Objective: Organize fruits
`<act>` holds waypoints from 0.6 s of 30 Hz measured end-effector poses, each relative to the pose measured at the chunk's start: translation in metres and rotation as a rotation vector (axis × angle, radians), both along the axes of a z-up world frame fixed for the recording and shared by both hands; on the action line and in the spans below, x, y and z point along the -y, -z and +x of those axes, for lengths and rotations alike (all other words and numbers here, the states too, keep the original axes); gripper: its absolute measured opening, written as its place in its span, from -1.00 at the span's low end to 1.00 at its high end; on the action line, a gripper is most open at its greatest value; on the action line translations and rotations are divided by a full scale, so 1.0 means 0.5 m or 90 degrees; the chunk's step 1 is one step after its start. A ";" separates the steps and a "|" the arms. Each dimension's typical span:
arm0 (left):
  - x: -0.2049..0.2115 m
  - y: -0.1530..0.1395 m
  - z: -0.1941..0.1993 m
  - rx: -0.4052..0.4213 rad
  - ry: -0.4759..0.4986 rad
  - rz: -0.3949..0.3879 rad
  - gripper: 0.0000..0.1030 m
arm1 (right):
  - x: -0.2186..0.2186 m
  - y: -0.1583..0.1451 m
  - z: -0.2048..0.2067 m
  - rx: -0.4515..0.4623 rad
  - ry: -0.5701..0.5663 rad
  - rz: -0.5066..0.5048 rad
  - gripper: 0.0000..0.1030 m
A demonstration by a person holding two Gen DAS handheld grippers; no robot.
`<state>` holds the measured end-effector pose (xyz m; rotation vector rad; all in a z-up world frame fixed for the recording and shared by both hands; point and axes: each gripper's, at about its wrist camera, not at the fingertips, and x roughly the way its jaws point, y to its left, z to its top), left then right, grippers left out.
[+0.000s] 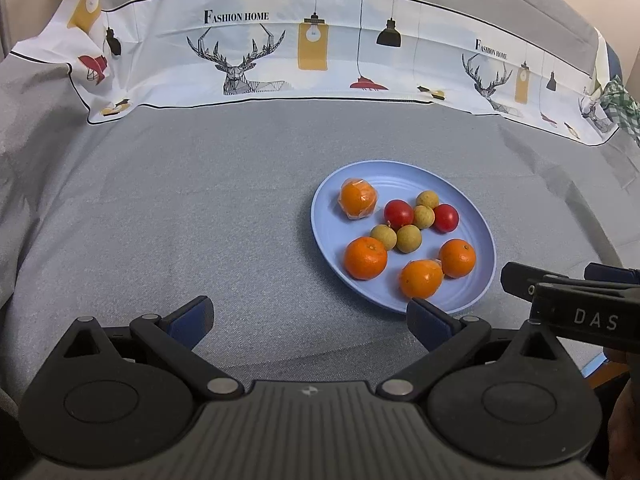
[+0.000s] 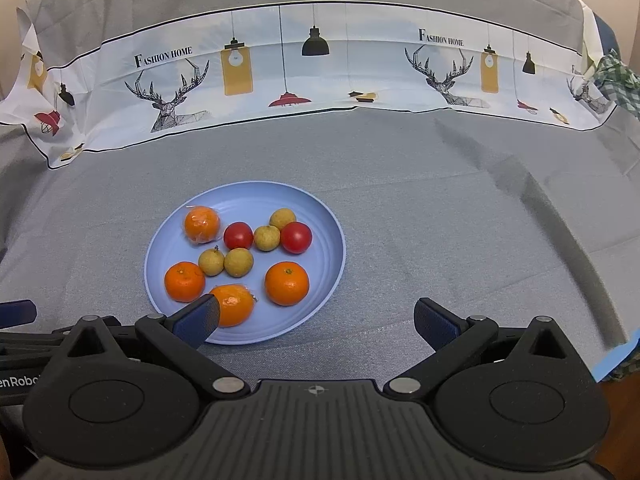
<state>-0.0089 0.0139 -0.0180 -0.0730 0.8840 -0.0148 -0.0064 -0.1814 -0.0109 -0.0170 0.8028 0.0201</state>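
Nearest you, your left gripper (image 1: 310, 322) hangs with its jaws spread wide and nothing between them, low over the grey cloth (image 1: 180, 220). Its right fingertip (image 1: 426, 318) overlaps the near rim of the blue plate (image 1: 404, 170) in the left wrist view. Your right gripper (image 2: 316, 322) is released the same way, jaws wide and empty, and its left fingertip (image 2: 198, 320) covers part of the near wrapped orange (image 2: 236, 304); whether it touches the fruit you cannot tell.

All the fruit sits on the plate, which rests on the cloth between your two grippers. You have four oranges: one in clear wrap at the far left (image 2: 202, 224), one bare at the near left (image 2: 185, 281), the wrapped one at the near edge, and one bare at the near right (image 2: 287, 283). Two red tomatoes (image 2: 238, 235) (image 2: 296, 237) lie across the middle. Four longans fill in around them: a pair touching (image 2: 211, 261) (image 2: 239, 262), one between the tomatoes (image 2: 267, 237), one just behind it (image 2: 282, 219).

A printed cloth (image 2: 320, 76) with deer and lamps hangs along the far edge.
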 end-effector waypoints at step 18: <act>0.004 -0.002 -0.001 0.006 0.006 0.002 0.99 | 0.004 0.000 0.000 0.001 0.006 0.001 0.99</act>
